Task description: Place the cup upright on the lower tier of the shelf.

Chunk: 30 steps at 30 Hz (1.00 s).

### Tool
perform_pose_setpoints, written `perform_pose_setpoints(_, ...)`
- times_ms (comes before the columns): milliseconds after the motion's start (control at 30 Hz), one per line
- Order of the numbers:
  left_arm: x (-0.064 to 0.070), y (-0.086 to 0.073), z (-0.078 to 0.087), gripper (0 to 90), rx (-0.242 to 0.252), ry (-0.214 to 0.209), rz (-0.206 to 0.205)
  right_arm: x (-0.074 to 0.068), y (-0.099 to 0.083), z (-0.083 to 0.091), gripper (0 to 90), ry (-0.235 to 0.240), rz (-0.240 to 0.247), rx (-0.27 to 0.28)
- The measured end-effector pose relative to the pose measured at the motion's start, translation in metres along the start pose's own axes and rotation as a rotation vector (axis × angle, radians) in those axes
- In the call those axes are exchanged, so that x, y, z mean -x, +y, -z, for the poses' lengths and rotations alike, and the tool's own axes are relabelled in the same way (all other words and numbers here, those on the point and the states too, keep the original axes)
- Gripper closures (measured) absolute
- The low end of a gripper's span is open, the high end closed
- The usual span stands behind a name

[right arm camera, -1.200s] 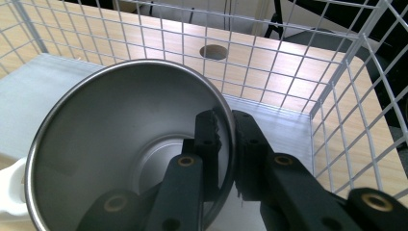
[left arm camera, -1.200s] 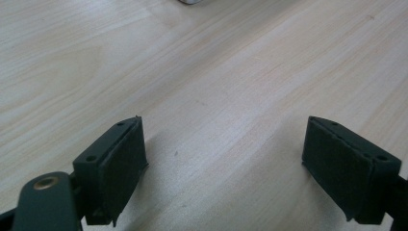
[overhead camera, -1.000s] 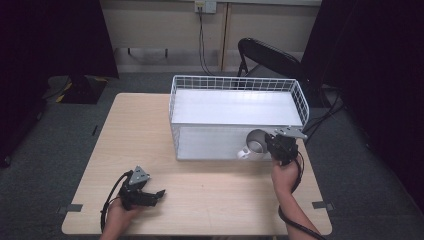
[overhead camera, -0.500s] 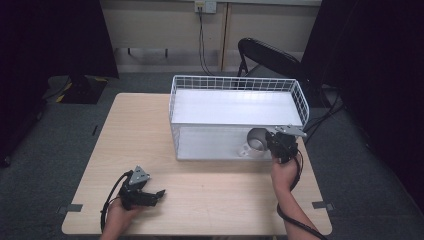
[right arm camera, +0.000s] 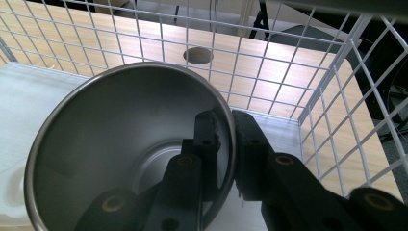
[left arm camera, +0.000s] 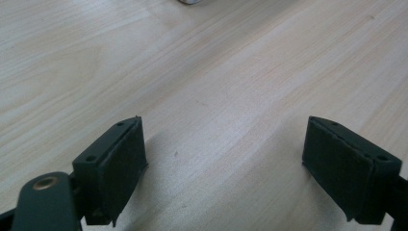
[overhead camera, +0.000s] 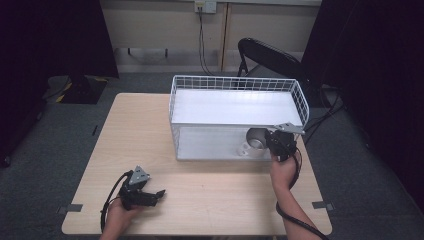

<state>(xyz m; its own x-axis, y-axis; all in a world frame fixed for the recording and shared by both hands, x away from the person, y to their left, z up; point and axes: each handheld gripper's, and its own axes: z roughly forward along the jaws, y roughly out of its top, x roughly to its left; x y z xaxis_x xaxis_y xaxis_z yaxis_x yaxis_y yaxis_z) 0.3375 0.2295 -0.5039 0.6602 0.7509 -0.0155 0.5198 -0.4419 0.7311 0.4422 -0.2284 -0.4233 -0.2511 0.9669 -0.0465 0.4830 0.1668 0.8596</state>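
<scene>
- The right hand-held gripper (right arm camera: 226, 144) is clamped on the rim of a metal bowl (right arm camera: 120, 144), one jaw inside the bowl and the other outside, with the wall pinched between them
- From the high view that right hand-held gripper (overhead camera: 272, 142) holds the metal bowl (overhead camera: 257, 137) tipped on its side at the near right corner of the white wire basket (overhead camera: 235, 82), just above a white cup (overhead camera: 248, 149) lying at the basket's near edge
- The left hand-held gripper (left arm camera: 226, 163) has its jaws wide apart, holding nothing, with bare wooden tabletop (left arm camera: 216, 72) between them; in the high view it (overhead camera: 150, 195) sits low at the near left of the tabletop (overhead camera: 140, 130)
- No brand, label or writing can be read on anything
- Against half a second ago, the bowl and right hand-held gripper have barely shifted, and the left has stayed put
</scene>
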Motion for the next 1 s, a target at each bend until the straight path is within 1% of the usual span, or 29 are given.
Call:
perform_pose_setpoints(167,0.0001,0.0000,0.0000,14.7,0.000,0.000,0.001,0.0005,0.0001,-0.0005,80.5,0.004,-0.015,0.002)
perform_pose_setpoints(233,-0.0002,0.0001,0.0000,14.7,0.000,0.001,-0.003,0.0004,0.0007,-0.0003,80.2,0.003,-0.010,-0.002)
perform_pose_setpoints(300,0.0001,0.0000,0.0000,14.7,0.000,0.000,0.001,0.0006,0.0012,0.0002,78.0,0.001,-0.013,-0.002)
perform_pose_setpoints(367,-0.0002,0.0001,0.0001,14.7,0.000,0.002,-0.004,0.0003,0.0016,0.0003,76.4,0.001,-0.013,-0.003)
perform_pose_setpoints(400,-0.0002,0.0001,0.0000,14.7,0.000,0.001,-0.003,-0.0006,0.0025,0.0000,74.4,-0.007,-0.010,-0.011)
perform_pose_setpoints(467,-0.0001,0.0001,0.0000,14.7,0.001,0.001,-0.002,0.0006,0.0027,-0.0002,74.2,-0.004,-0.015,-0.015)
perform_pose_setpoints(600,-0.0002,0.0001,0.0001,14.7,0.000,0.002,-0.004,0.0009,0.0027,0.0003,68.7,-0.012,-0.008,-0.017)
perform_pose_setpoints(633,0.0001,0.0000,0.0000,14.7,0.000,0.000,0.001,0.0017,0.0025,0.0001,68.3,-0.011,-0.012,-0.018)
perform_pose_setpoints(667,-0.0001,0.0001,0.0000,14.7,0.001,0.001,-0.002,0.0034,0.0018,0.0004,67.6,-0.010,-0.019,-0.020)
perform_pose_setpoints(733,-0.0002,0.0001,0.0000,14.7,0.000,0.001,-0.003,0.0044,0.0016,0.0014,63.1,-0.016,-0.024,-0.016)
perform_pose_setpoints(833,-0.0001,0.0001,0.0000,14.6,0.000,0.001,-0.002,0.0054,0.0014,0.0028,61.5,-0.016,-0.021,-0.011)
perform_pose_setpoints(867,-0.0002,0.0001,-0.0001,14.6,0.000,0.001,-0.003,0.0057,0.0018,0.0037,60.4,-0.014,-0.022,-0.008)
perform_pose_setpoints(900,-0.0005,0.0003,0.0001,14.6,-0.001,0.003,-0.008,0.0060,0.0032,0.0058,56.3,-0.009,-0.022,-0.004)
perform_pose_setpoints(967,-0.0005,0.0003,0.0000,14.6,-0.001,0.003,-0.008,0.0061,0.0048,0.0092,53.3,0.010,-0.027,0.003)
perform_pose_setpoints(1000,-0.0005,0.0003,0.0000,14.6,-0.001,0.003,-0.008,0.0061,0.0048,0.0092,53.3,0.010,-0.027,0.003)
